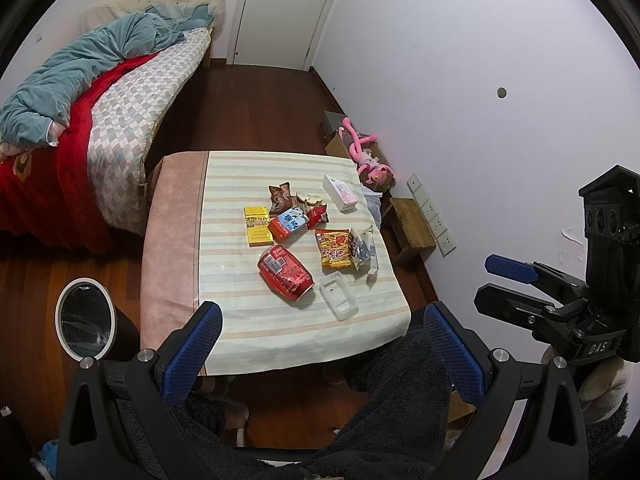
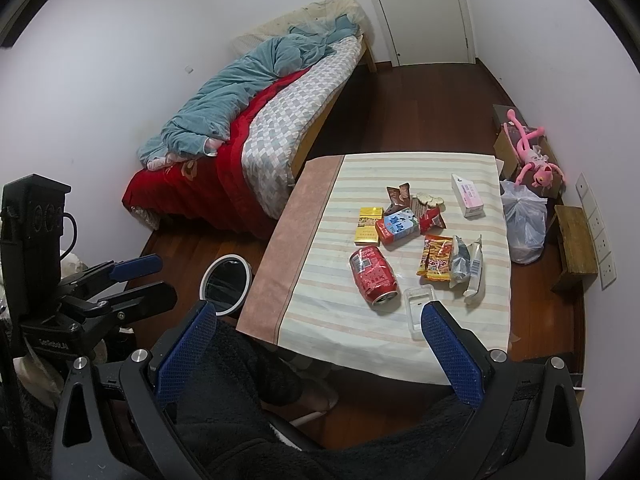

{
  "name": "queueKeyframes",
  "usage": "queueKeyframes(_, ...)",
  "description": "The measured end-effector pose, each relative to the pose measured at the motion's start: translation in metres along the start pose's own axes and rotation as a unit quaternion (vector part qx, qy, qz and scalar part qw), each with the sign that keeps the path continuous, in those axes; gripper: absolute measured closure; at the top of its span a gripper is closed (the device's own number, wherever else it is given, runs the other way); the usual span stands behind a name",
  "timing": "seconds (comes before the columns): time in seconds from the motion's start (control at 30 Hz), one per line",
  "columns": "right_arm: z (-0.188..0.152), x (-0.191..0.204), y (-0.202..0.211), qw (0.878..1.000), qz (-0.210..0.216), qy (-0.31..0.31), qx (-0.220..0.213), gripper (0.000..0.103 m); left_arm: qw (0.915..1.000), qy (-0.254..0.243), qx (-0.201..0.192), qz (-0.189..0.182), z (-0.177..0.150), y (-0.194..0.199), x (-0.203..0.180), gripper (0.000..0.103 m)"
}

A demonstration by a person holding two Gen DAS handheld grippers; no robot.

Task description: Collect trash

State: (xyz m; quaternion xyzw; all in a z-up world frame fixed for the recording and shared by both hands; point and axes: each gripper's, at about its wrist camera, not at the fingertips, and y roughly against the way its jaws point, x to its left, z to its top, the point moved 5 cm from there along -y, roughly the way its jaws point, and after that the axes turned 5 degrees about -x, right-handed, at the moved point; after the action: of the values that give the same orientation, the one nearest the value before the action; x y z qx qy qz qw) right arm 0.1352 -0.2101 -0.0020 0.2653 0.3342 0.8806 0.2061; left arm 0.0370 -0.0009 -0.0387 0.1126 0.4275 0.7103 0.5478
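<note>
Trash lies on a small table with a striped cloth [image 1: 280, 332] [image 2: 360, 332]: a crushed red can [image 1: 285, 273] [image 2: 374, 276], a clear plastic tray [image 1: 338, 295] [image 2: 416, 300], a yellow snack bag [image 1: 335, 247] [image 2: 437, 258], a silver wrapper [image 1: 363, 251] [image 2: 466, 264], a red and blue carton [image 1: 289, 223] [image 2: 400, 226], a yellow box [image 1: 256, 225] [image 2: 368, 226], a brown wrapper [image 1: 280, 198] [image 2: 400, 194] and a white box [image 1: 341, 193] [image 2: 467, 195]. A black bin with a white rim [image 1: 86, 320] [image 2: 226, 280] stands on the floor left of the table. My left gripper [image 1: 320, 344] and right gripper [image 2: 316, 344] are open and empty, above the near table edge.
A bed with teal and red bedding [image 1: 80, 120] [image 2: 248, 120] stands to the left. A pink plush toy [image 1: 366, 156] [image 2: 532, 156], a plastic bag [image 2: 524, 220], a wooden stool [image 1: 412, 224] [image 2: 576, 240] and boxes sit by the right wall. A white door [image 1: 280, 12] is at the back.
</note>
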Motion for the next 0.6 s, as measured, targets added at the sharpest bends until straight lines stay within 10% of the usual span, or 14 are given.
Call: queueKeyframes(0.6,0.0007,-0.0006,-0.0003,1.000,-0.001,0.001,0.001,0.000,1.0000,0.000,0.000,0.000,-0.0007,-0.0001,-0.0002,0.000)
